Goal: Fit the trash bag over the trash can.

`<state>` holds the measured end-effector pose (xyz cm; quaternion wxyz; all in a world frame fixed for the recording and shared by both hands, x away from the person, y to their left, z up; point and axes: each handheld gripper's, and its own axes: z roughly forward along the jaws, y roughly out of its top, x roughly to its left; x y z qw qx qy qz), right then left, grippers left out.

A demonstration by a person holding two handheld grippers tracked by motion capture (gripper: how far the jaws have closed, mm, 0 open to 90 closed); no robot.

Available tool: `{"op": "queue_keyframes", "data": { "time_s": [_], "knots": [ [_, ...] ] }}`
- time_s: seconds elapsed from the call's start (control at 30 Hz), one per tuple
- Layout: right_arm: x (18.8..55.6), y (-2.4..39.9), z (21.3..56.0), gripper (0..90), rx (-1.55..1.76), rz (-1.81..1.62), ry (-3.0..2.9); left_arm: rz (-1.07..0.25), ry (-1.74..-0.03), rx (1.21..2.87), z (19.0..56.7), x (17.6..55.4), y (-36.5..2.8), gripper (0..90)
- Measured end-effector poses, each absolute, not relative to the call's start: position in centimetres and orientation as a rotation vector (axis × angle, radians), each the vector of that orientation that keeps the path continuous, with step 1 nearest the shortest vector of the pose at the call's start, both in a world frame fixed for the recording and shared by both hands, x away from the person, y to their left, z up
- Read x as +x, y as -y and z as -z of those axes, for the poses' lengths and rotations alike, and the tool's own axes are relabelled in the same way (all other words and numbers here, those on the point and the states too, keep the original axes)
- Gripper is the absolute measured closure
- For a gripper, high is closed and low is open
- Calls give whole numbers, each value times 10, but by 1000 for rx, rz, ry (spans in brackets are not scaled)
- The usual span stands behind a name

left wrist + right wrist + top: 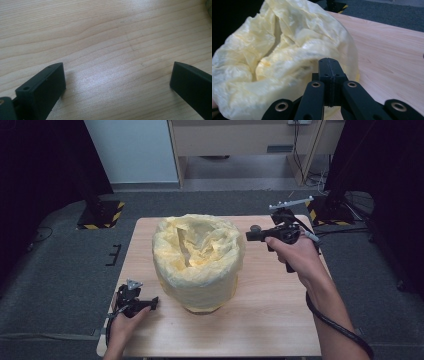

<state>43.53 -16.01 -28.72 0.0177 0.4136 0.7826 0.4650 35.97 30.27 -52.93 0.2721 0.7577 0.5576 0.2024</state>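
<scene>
My right gripper, jaws together, nears the bag mid-frame: thin, soft, slippery; I'd pinch its rim.

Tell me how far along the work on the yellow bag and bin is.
Done: the yellow bag lines the bin on the table, its edge folded over the rim and down the sides. In hand: the right gripper, jaws shut and empty, hovers beside the bag's upper edge. The left gripper rests open on the wood. Left: probably gripping the crumpled bag; nothing is held yet.
</scene>
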Motion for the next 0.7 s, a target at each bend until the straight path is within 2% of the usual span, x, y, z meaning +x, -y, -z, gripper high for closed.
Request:
{"op": "queue_keyframes", "data": {
  "time_s": [0.7],
  "knots": [
    [441, 222, 375, 878, 1521, -1220, -2365, -545, -1497, 2040, 529, 360, -303, 0]
  ]
}}
